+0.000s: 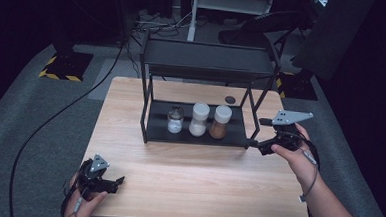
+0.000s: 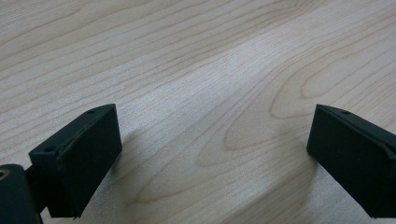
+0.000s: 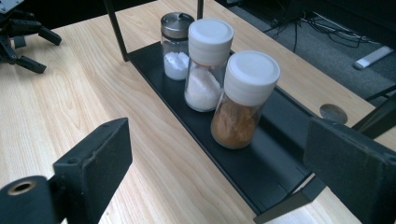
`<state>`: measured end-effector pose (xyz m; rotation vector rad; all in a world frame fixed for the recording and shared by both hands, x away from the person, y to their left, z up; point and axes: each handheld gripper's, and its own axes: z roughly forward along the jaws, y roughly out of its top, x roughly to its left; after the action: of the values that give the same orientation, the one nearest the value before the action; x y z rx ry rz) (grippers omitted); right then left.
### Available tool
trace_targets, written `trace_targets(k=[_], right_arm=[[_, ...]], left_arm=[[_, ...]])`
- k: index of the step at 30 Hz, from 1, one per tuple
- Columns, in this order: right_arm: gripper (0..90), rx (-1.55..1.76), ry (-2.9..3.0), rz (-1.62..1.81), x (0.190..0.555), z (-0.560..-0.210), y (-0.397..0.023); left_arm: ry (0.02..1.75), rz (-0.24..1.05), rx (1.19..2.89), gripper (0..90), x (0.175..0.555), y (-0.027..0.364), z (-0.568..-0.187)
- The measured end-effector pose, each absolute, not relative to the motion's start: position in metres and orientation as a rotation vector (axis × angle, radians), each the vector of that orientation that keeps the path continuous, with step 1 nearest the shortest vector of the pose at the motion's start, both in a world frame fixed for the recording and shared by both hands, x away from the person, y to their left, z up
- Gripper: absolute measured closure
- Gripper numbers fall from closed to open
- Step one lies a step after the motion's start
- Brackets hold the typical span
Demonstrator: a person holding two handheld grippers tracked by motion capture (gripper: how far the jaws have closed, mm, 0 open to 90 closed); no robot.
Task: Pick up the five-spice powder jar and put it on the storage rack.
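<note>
High view: three jars – salt shaker (image 1: 175,120), white-powder jar (image 1: 199,120), brown spice jar (image 1: 220,122) – stand on rack's lower shelf (image 1: 155,129), frame centre. Right gripper (image 1: 255,142) at rack's right end, jaws wide, empty. Left gripper (image 1: 118,181) lower left, open, idle. Shelving likely done – nothing left on table (image 1: 187,173).

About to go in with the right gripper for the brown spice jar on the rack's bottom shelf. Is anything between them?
Nothing visible blocks it. The right gripper is open and faces the brown spice jar across the bare shelf. The rack's corner post stands close beside that approach, and the white jar touches it behind.
</note>
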<state>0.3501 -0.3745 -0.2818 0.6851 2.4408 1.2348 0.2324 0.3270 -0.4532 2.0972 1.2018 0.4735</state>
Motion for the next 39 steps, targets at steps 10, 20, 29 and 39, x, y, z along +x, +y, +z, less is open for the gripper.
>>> trace_targets(k=[10,20,29,39], right_arm=[[7.3,0.710,2.445,1.237,0.344,-0.299,-0.382],[6.3,0.737,2.461,1.197,0.343,-0.329,-0.389],[5.5,0.763,2.494,1.170,0.346,-0.360,-0.393],[5.5,0.826,2.484,1.190,0.347,-0.399,-0.401]], left_arm=[[1.201,0.474,2.097,2.5,0.232,0.327,-0.453],[1.202,0.474,2.097,2.5,0.232,0.327,-0.453],[1.204,0.474,2.098,2.5,0.233,0.327,-0.453],[1.204,0.474,2.098,2.5,0.233,0.327,-0.453]])
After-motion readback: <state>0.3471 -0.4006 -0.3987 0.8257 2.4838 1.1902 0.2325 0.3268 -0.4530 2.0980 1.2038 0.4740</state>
